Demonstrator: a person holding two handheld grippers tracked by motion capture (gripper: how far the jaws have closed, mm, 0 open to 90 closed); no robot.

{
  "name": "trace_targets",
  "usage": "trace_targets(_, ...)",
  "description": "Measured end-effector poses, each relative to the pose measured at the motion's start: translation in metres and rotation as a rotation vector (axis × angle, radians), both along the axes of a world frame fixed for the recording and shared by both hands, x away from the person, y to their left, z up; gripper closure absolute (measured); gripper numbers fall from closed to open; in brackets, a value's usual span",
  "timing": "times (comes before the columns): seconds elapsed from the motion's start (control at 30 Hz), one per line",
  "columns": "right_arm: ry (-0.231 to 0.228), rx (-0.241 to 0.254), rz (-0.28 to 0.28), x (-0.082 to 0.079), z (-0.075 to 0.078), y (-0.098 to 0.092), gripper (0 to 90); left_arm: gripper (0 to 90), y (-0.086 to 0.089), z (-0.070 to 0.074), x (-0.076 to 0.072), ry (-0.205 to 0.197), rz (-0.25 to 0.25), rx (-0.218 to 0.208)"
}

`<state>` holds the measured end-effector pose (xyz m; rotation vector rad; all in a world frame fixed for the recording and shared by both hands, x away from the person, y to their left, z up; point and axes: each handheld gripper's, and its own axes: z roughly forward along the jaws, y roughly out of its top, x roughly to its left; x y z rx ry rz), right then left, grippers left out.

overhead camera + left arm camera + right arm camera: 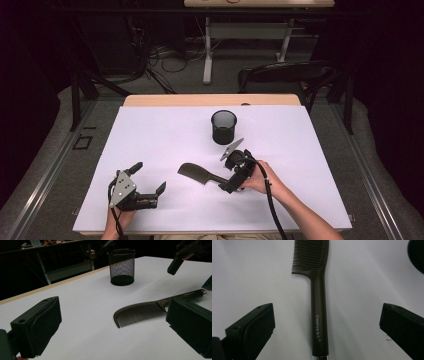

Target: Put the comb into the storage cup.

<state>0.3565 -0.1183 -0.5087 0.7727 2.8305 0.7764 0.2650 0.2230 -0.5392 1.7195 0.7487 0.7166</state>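
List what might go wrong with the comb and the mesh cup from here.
1. The dark brown plastic comb lies flat on the white table, so the right tool, jaws wide open around the handle, may scrape the surface or slip off the thin handle.
2. The black wire-mesh cup stands close behind the right tool and looks light; a lifted comb might tip it.

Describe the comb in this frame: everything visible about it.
The comb is dark brown-black, seemingly matte plastic, with a straight handle printed "Creative Art", a silvery end cap and one row of fine teeth under a curved spine. It lies flat on the white table cover, nearer the person than the mesh cup and apart from it. Its handle sits between the open jaws of the right gripper; the pads do not touch it.
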Motion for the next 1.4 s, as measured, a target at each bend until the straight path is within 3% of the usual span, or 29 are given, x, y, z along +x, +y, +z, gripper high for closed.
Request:
trace_targets(0.37, 0.018, -0.016, -0.004, 0.008, 0.002, 0.009, 0.0, 0.1, 0.000, 0.000, 0.000, 0.002, 0.000, 0.000)
trace_targets(0.6, 0.015, -0.058, 0.010, 0.010, 0.003, 0.020, 1.0, 0.1, 0.000, 0.000, 0.001, 0.004, 0.000, 0.000)
trace_targets(0.93, -0.016, -0.122, 0.069, 0.008, 0.001, 0.037, 29.9, 0.1, 0.000, 0.000, 0.001, 0.003, -0.002, -0.001)
trace_targets(1.1, -0.008, -0.155, 0.091, 0.009, 0.000, 0.043, 44.5, 0.1, 0.000, 0.000, 0.001, 0.003, -0.002, -0.002)
trace_targets(1.4, 0.021, -0.211, 0.125, 0.013, -0.007, 0.053, 59.3, 0.1, 0.000, 0.000, 0.001, 0.004, -0.002, -0.001)
